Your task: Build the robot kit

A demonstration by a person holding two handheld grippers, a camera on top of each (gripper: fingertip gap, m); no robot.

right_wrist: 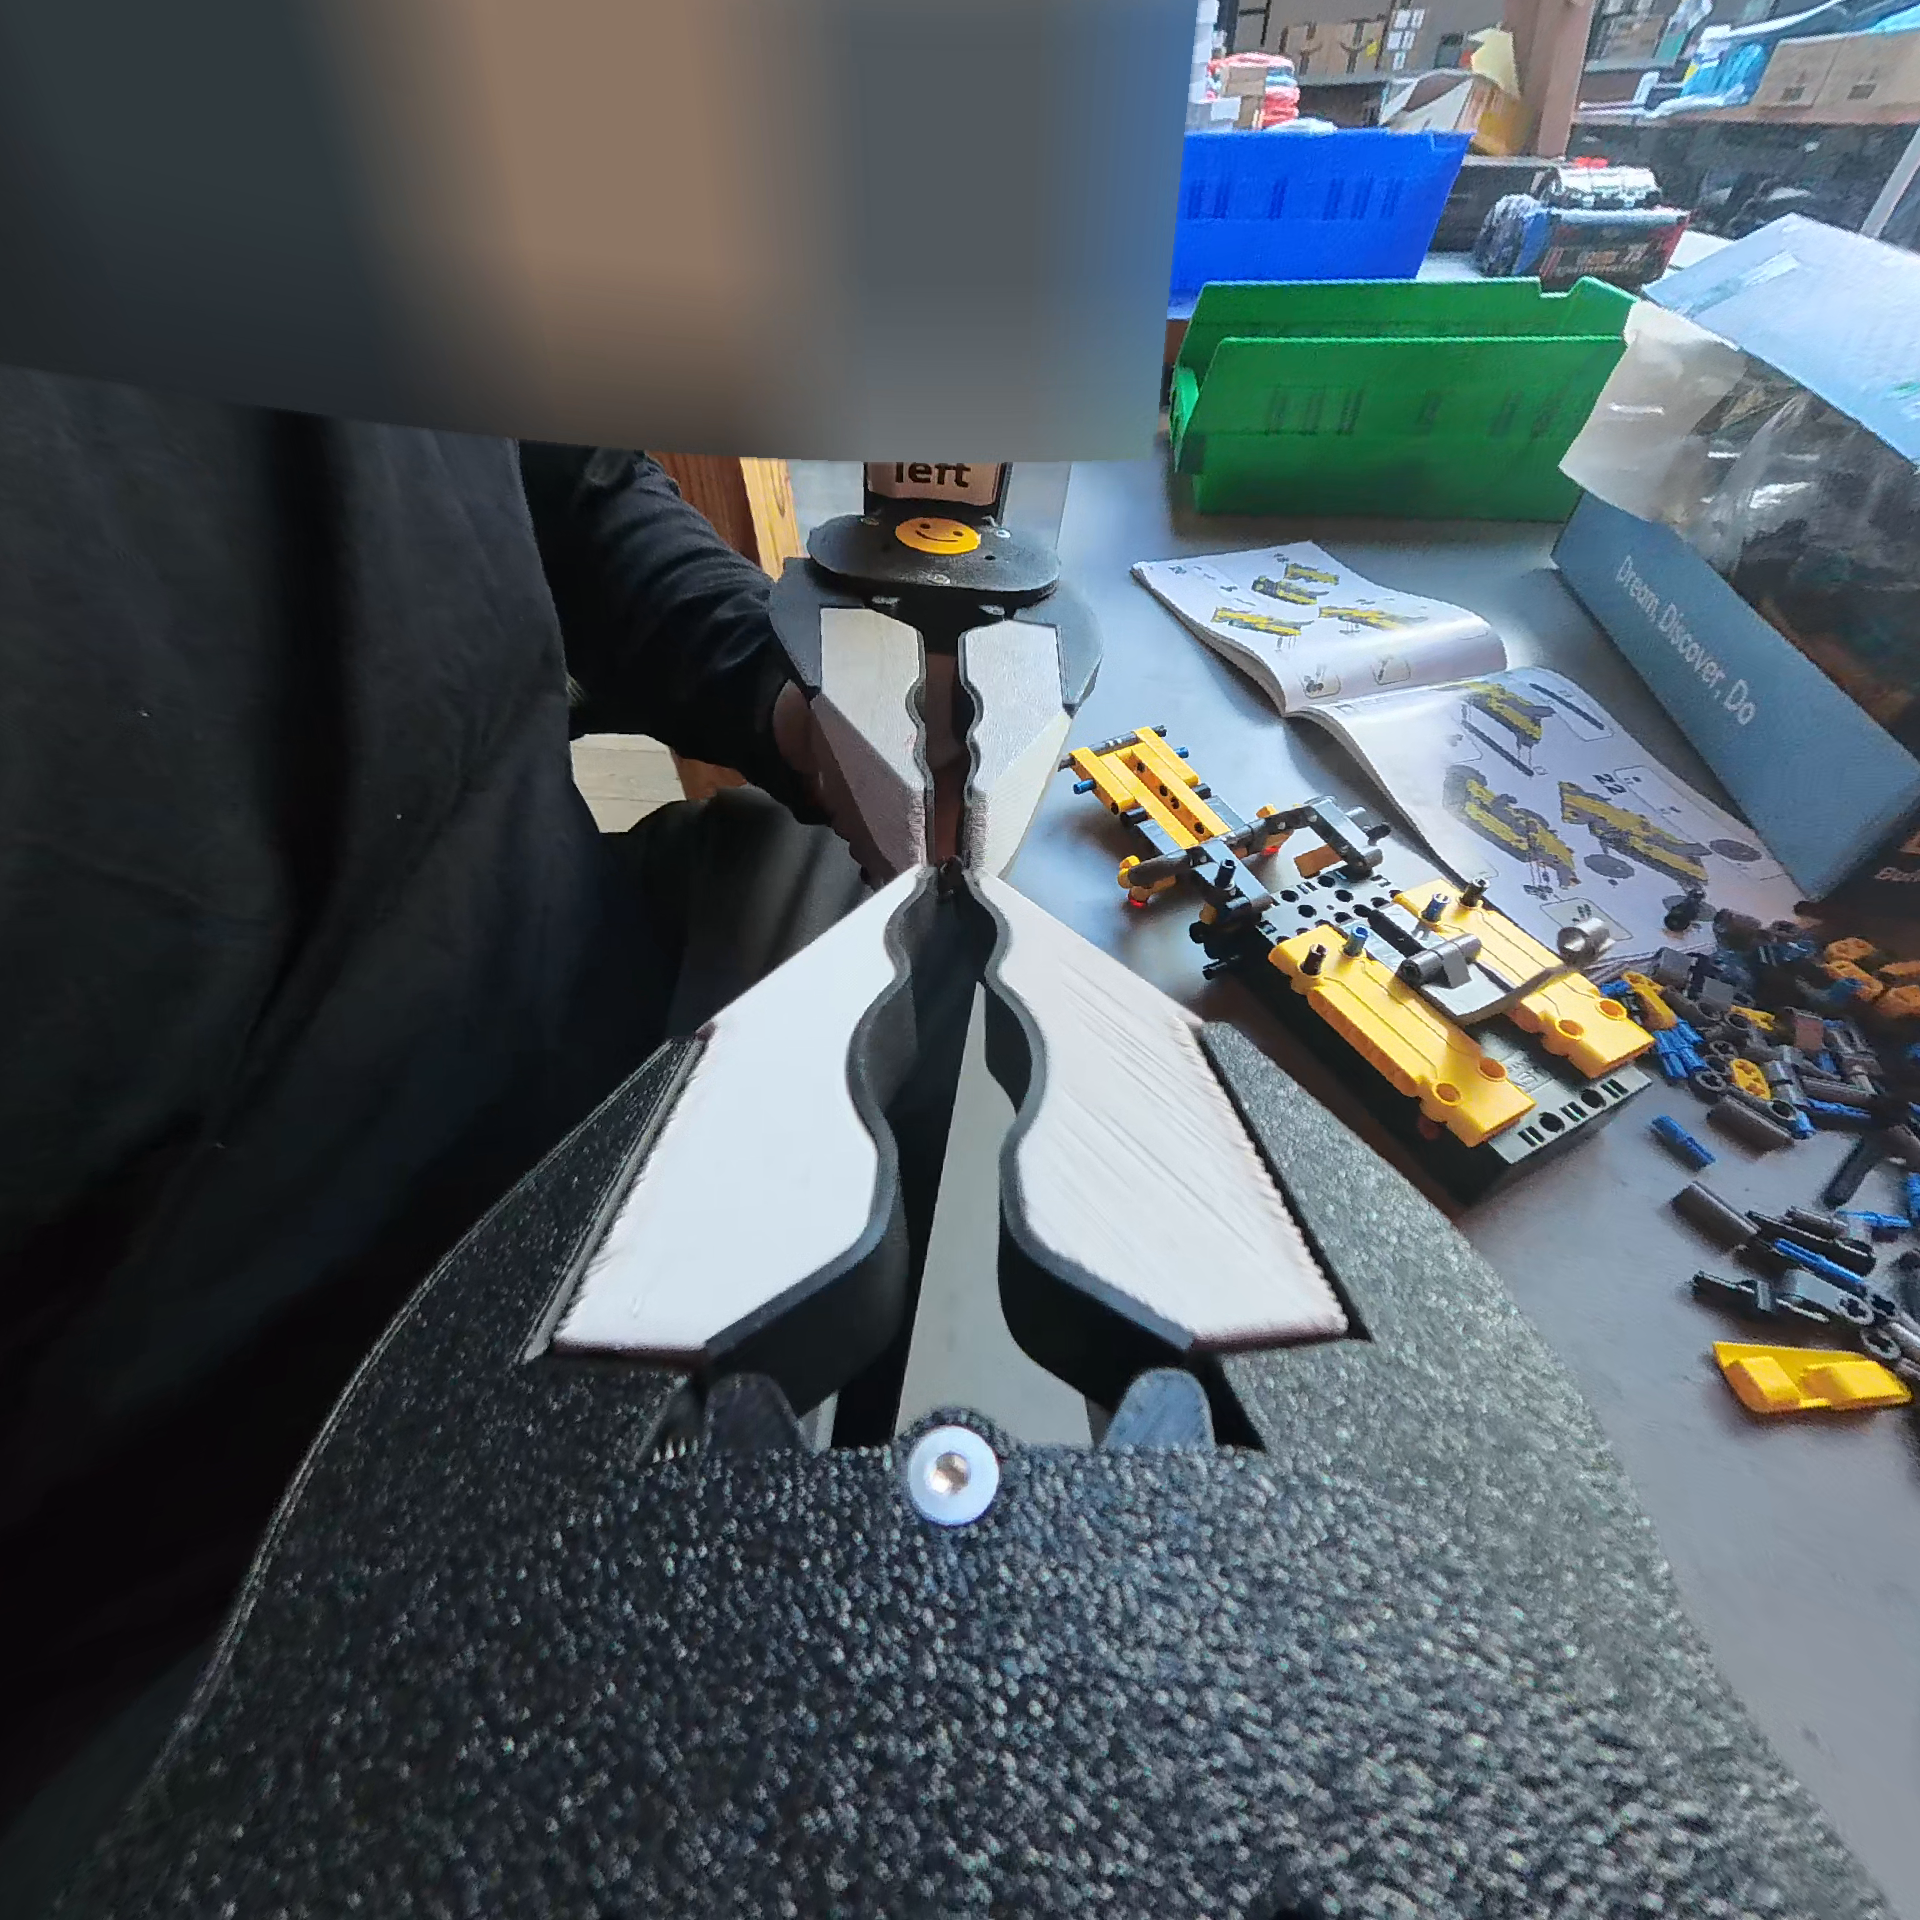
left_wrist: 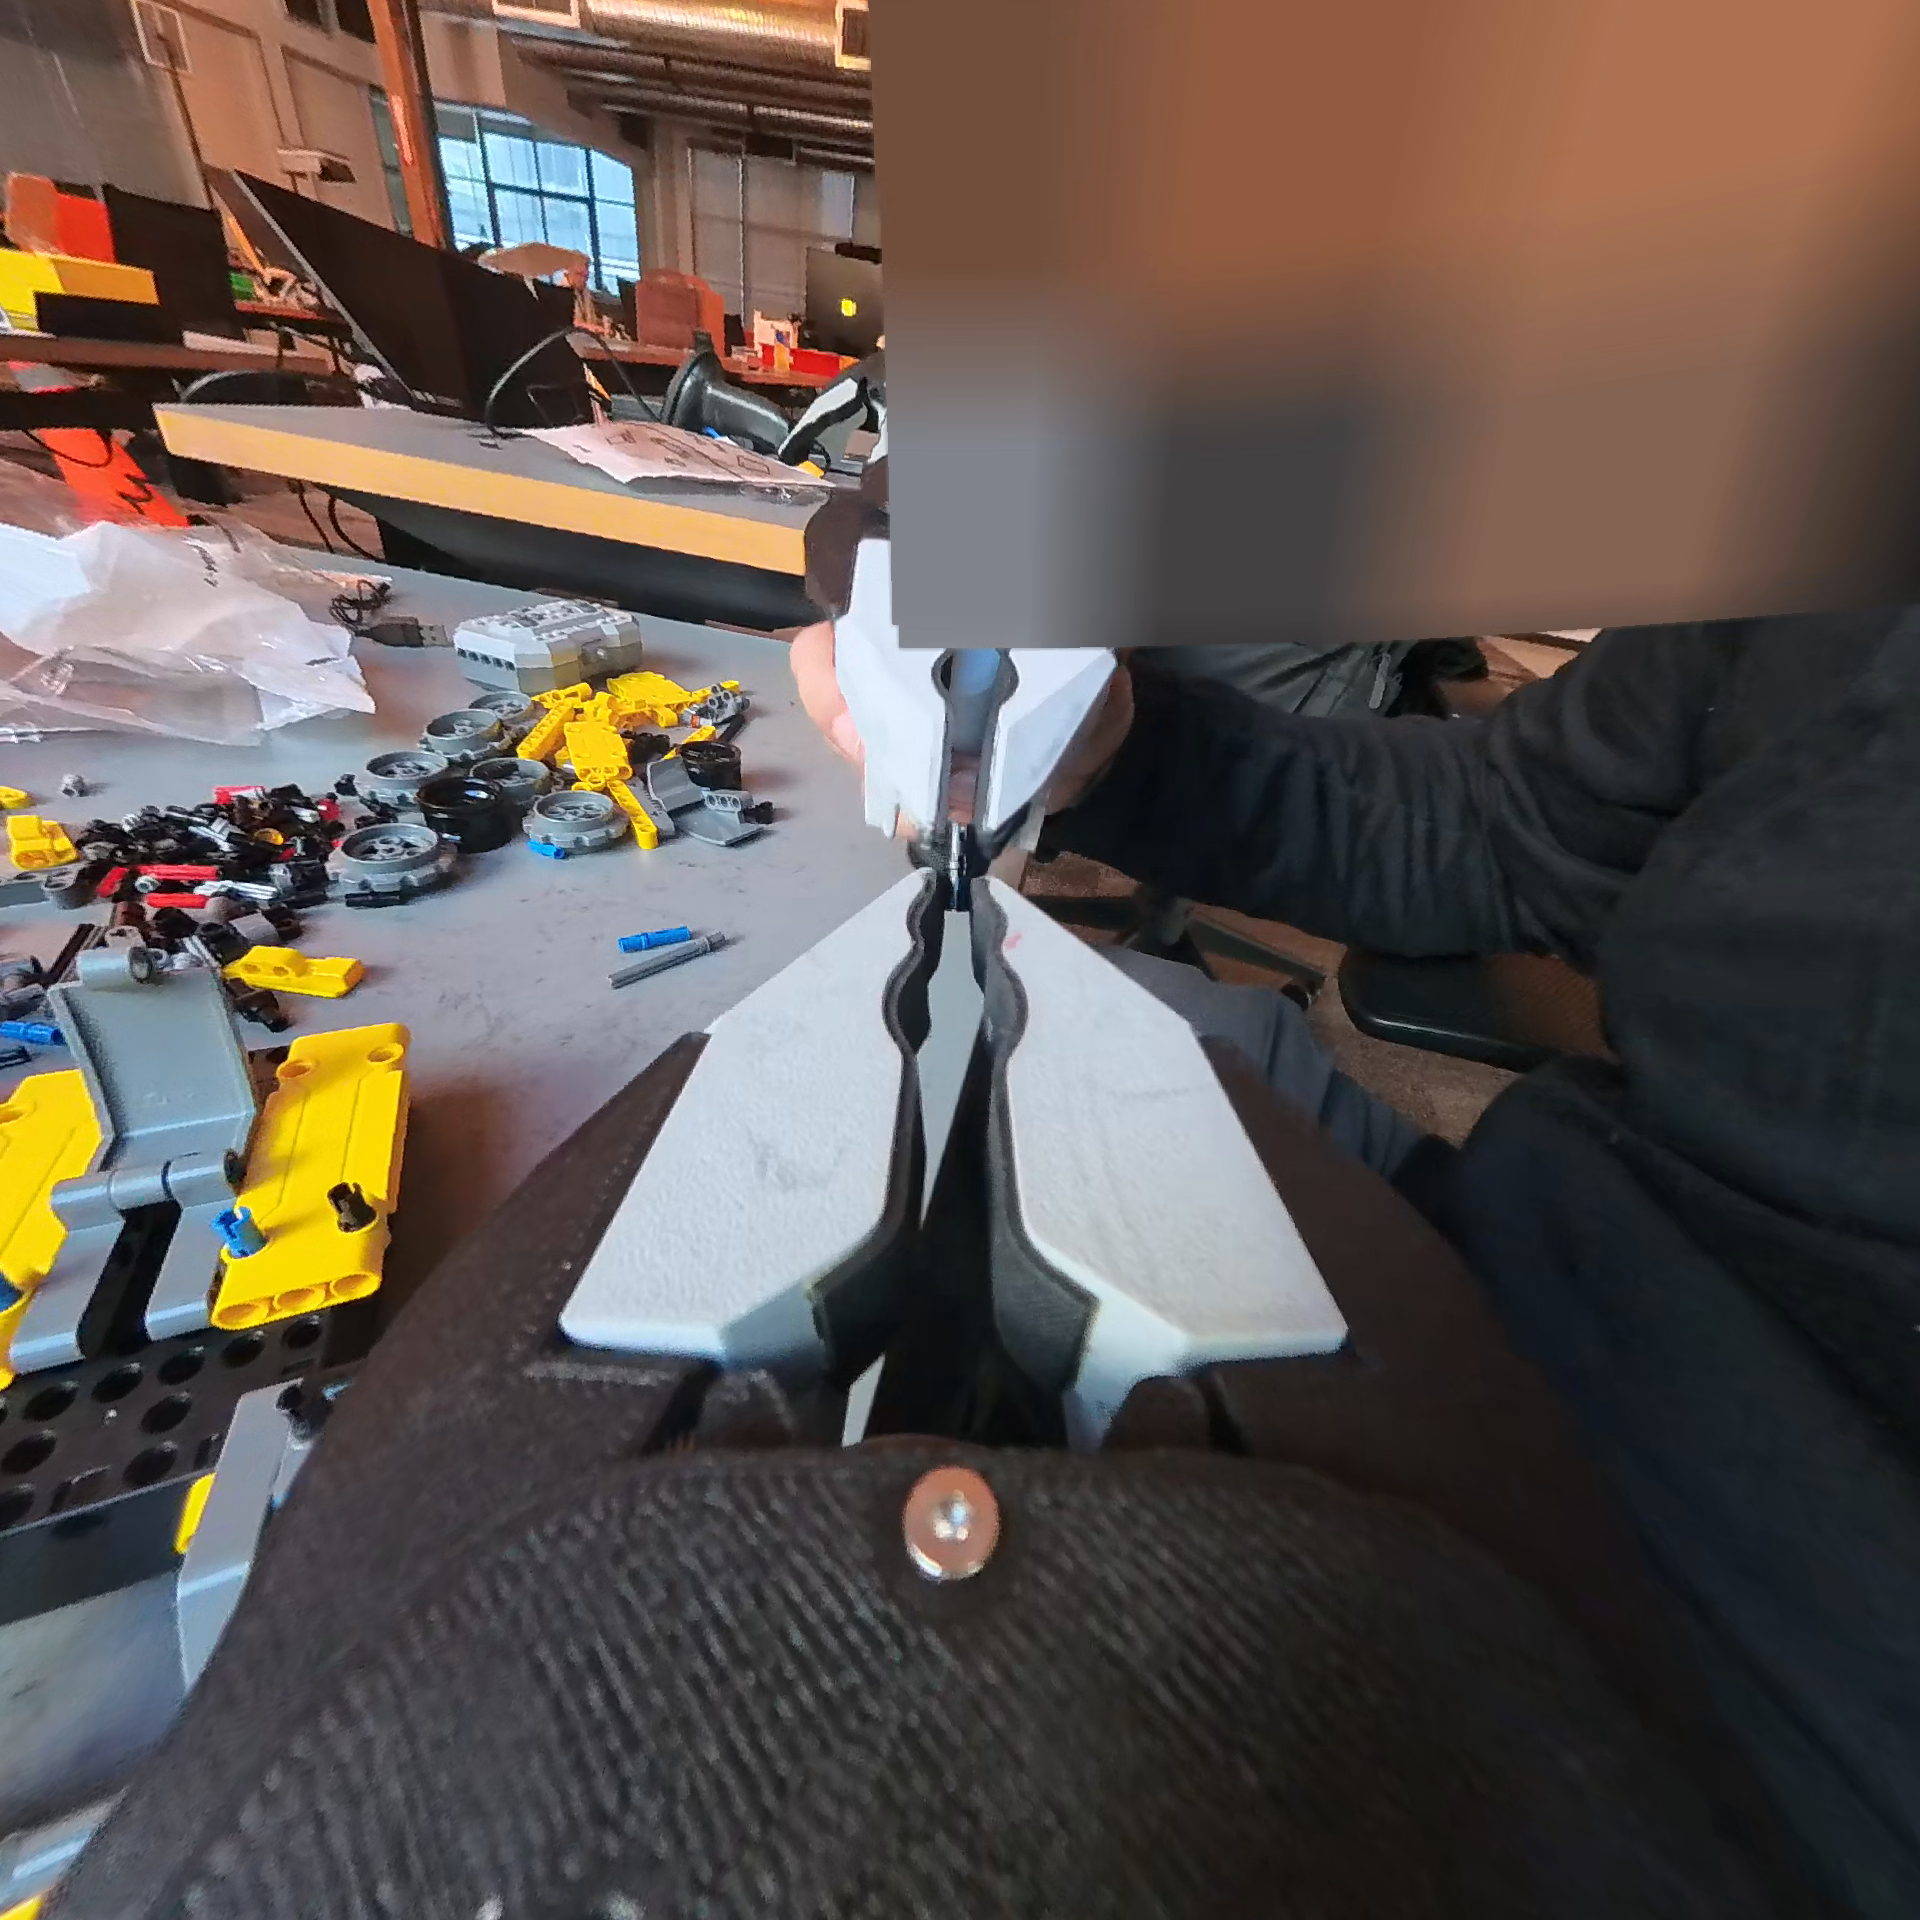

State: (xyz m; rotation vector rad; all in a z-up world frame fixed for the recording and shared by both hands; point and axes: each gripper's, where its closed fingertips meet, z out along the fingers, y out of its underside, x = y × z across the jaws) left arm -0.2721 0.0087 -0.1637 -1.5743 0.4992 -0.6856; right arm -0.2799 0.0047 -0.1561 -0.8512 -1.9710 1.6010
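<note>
Left wrist view: we see the grey worktop (left_wrist: 540, 997) left of the left gripper (left_wrist: 951, 896), whose tips, like the right gripper's (right_wrist: 948, 878), pinch a small dark pin (left_wrist: 952, 868). Yellow model (right_wrist: 1434, 997) lies right of the right gripper.

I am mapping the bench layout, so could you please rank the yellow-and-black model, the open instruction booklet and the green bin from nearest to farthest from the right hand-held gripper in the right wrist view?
1. Yellow-and-black model: just right of the right hand-held gripper.
2. Open instruction booklet: beyond the model, farther right.
3. Green bin: at the table's far side.
</note>
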